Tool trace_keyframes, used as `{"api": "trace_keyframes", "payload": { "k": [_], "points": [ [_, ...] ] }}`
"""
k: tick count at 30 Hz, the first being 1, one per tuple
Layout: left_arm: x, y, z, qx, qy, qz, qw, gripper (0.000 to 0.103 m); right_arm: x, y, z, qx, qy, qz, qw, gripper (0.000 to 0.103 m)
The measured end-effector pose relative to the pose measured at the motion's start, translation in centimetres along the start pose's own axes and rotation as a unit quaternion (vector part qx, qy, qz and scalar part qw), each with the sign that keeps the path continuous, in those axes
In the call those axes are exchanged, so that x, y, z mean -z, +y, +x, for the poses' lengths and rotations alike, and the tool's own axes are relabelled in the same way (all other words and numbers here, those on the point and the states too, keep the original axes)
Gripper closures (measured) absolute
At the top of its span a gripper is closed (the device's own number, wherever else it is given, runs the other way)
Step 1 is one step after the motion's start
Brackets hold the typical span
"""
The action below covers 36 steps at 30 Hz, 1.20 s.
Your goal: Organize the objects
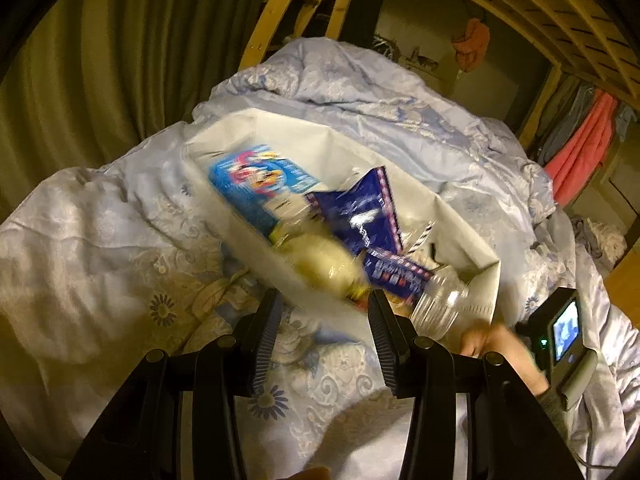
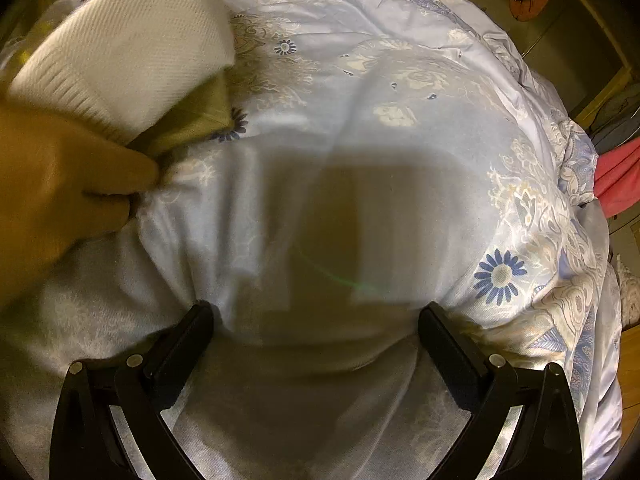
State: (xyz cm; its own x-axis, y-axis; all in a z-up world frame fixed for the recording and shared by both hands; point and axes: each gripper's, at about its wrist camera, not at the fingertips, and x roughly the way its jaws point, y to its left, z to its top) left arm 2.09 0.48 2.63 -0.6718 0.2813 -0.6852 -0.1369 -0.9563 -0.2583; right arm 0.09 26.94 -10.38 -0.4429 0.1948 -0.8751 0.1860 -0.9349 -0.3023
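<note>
The white box point(image 1: 460, 236) sits on the bed's flowery blanket point(image 1: 100, 240) — full of snack packs point(image 1: 256, 184). The left tool point(image 1: 324, 308) hangs released before it. The right tool point(image 2: 316, 316) is released too — nothing inside.

Contents of the box point(image 1: 486, 276) are motion-blurred: print on the blue carton point(image 1: 256, 188) and dark blue packet point(image 1: 370, 208) is unreadable, and the pale yellow item point(image 1: 324, 266) cannot be identified. The right finger of the left gripper point(image 1: 326, 306) hides the base of the clear bottle point(image 1: 438, 306). A hand point(image 2: 52, 184) is blurred and cut off at the frame's left edge, with a white sleeve point(image 2: 132, 48) above it.
</note>
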Motion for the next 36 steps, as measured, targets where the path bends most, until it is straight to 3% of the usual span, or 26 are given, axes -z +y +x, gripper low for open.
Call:
{"api": "trace_keyframes", "payload": {
  "k": [10,19,31,36],
  "points": [
    [-0.2,-2.1,-2.1,0.004,-0.04,0.031,0.9987,0.055,-0.4,-0.8,0.2,0.0,-0.002,-0.002,1.0,0.0],
    [-1.5,-0.8,-6.8,0.018,-0.104,-0.007,0.9944,0.053,-0.3,-0.7,0.1,0.0,-0.002,-0.002,1.0,0.0],
    [-1.9,-1.4,-8.8,0.004,-0.097,0.009,0.9952,0.052,-0.4,-0.7,0.3,0.001,-0.001,-0.002,1.0,0.0],
    [-1.8,-1.3,-10.4,0.048,-0.113,0.009,0.9924,0.052,-0.4,-0.4,0.4,0.001,-0.001,-0.003,1.0,0.0]
  ]
}}
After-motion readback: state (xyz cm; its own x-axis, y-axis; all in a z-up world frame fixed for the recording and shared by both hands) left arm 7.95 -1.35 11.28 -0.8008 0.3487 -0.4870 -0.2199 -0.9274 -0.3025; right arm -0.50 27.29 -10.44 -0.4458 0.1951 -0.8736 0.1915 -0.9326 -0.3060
